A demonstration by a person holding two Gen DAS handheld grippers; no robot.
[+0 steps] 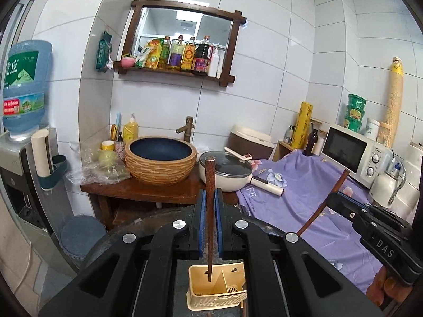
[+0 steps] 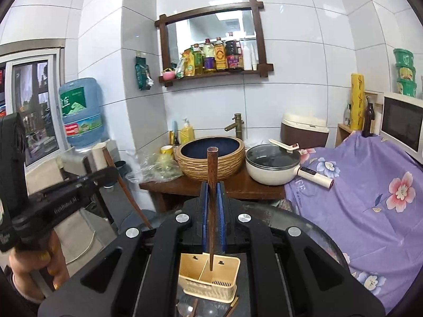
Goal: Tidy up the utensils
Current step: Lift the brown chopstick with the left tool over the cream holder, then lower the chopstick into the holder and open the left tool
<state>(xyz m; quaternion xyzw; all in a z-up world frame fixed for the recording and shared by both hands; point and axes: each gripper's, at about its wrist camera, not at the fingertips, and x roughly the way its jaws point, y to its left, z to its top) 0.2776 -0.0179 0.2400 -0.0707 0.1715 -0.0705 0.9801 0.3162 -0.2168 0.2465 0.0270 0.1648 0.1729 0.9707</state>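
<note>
Left wrist view: the left gripper (image 1: 210, 203) is clenched on a chopstick (image 1: 210, 185) that stands nearly upright between the blue pads (image 1: 202, 208), its tip hanging over the holder (image 1: 216, 288).
Right wrist view: the right gripper (image 2: 212, 200) is clenched on a second chopstick (image 2: 211, 182), held the same way above the same holder (image 2: 208, 277).
Handling: the wooden sticks look light, stiff and fairly smooth; a thin round shaft may pivot or slide in flat pads.
Hold point: each grip sits on the middle of the shaft, leaving the tapered end free, which suits a drop into a compartment.
Holder: cream plastic, divided, slotted at the base; it looks light and may shift if a tip knocks its rim.
Surface: a dark round glass table (image 2: 304, 219), probably slick; more utensils lie just beside the holder.
Room: white tiled walls, a mirror (image 1: 182, 34), a basin (image 1: 160, 158), a pot (image 1: 224, 171), a purple floral cloth (image 2: 370, 198) and a microwave (image 1: 349, 153).
</note>
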